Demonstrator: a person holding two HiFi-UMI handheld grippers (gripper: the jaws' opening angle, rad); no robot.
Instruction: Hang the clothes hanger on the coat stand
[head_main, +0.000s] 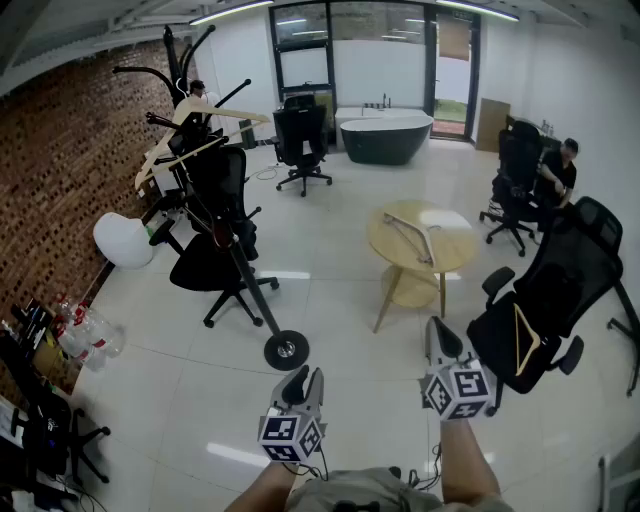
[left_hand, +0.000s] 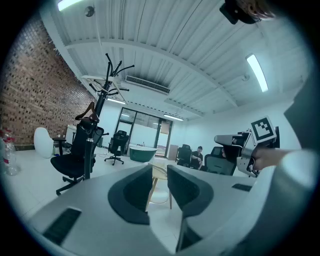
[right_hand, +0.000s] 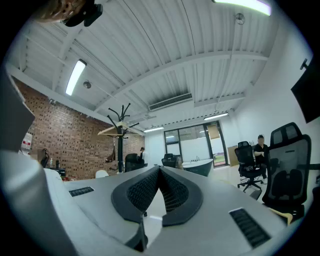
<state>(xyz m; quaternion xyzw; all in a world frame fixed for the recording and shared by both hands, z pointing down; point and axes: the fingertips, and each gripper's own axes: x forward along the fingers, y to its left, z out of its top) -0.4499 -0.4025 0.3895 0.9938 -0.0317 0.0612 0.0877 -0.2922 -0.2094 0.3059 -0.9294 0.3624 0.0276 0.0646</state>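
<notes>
Head view: we note a clothes hanger (head_main: 412, 236) on the round table (head_main: 455, 247), a second hanger (head_main: 521, 338) on the right-hand chair (head_main: 572, 268), and the coat stand (head_main: 241, 262) at left.
Left gripper view: the left gripper (left_hand: 159, 174) has its jaws spread and empty.
Right gripper view: the right gripper (right_hand: 160, 173) has its jaws pressed together and empty.

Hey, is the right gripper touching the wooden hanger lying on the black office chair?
Apart. The head view shows the right gripper left of the chair, with floor and black seat between it and the hanger. Its jaws are shut, empty.
</notes>
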